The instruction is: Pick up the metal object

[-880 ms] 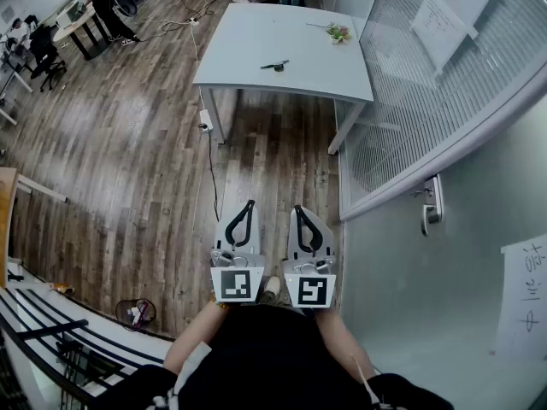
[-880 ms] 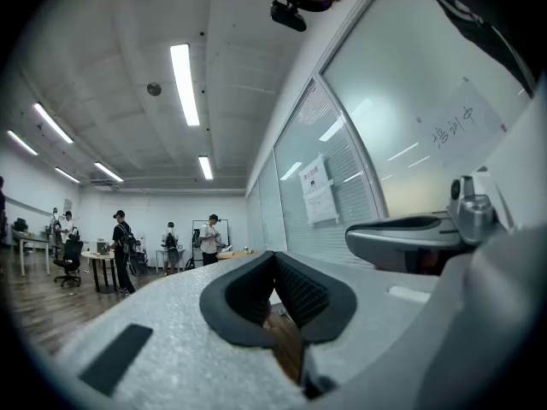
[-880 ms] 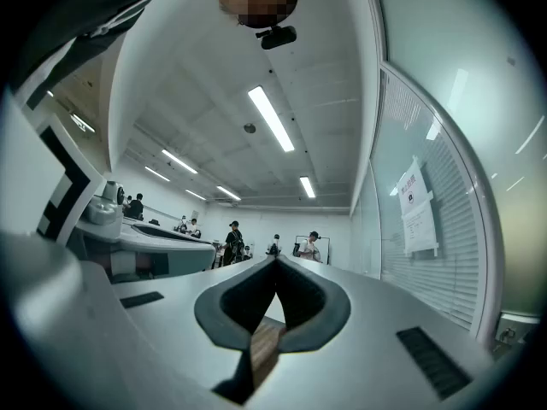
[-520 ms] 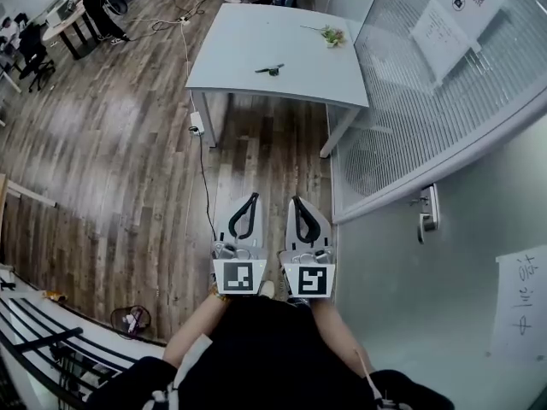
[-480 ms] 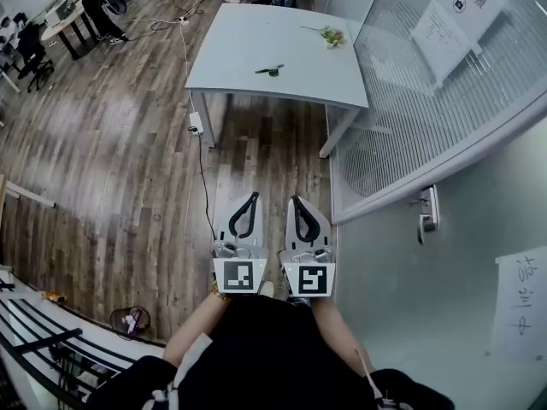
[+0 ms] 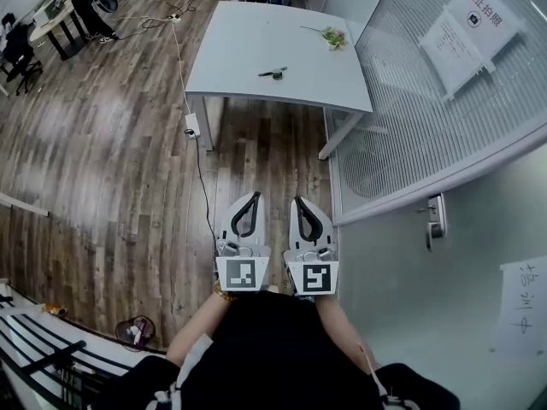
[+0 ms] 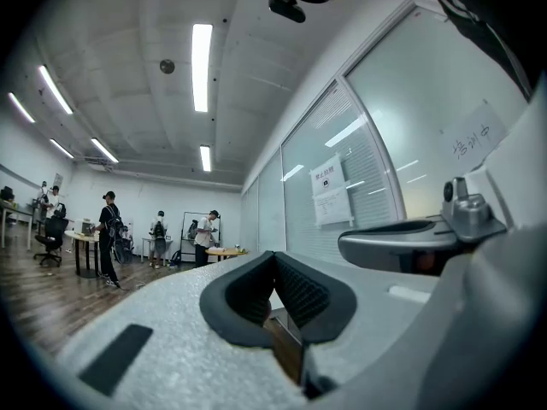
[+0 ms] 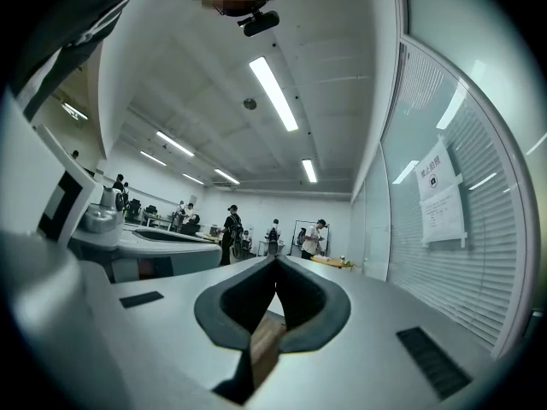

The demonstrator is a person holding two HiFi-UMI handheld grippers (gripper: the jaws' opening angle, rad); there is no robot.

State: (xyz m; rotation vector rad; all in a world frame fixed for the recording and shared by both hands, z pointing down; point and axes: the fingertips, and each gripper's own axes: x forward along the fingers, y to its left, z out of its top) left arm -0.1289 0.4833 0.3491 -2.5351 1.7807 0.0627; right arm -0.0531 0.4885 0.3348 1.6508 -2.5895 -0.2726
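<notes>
The metal object [image 6: 273,73], small, dark and thin, lies near the middle of a white table [image 6: 248,24] far ahead of me. Both grippers are held side by side close to my body, well short of the table and pointing toward it. My left gripper [image 6: 254,196] is shut with nothing between its pads; in the left gripper view its tips [image 7: 274,254] meet. My right gripper [image 6: 297,200] is shut and empty too, its tips [image 8: 275,260] touching in the right gripper view.
A small flower sprig [image 6: 335,36] lies at the table's far right. A glass partition with blinds [image 6: 427,118] and a door handle [image 6: 437,220] run along the right. A power strip with cable [image 6: 192,125] lies on the wood floor. People and desks [image 6: 60,11] stand at far left.
Both grippers keep the same shut pose in front of my body. The head view has shifted a little, and the table sits at nearly the same distance.
</notes>
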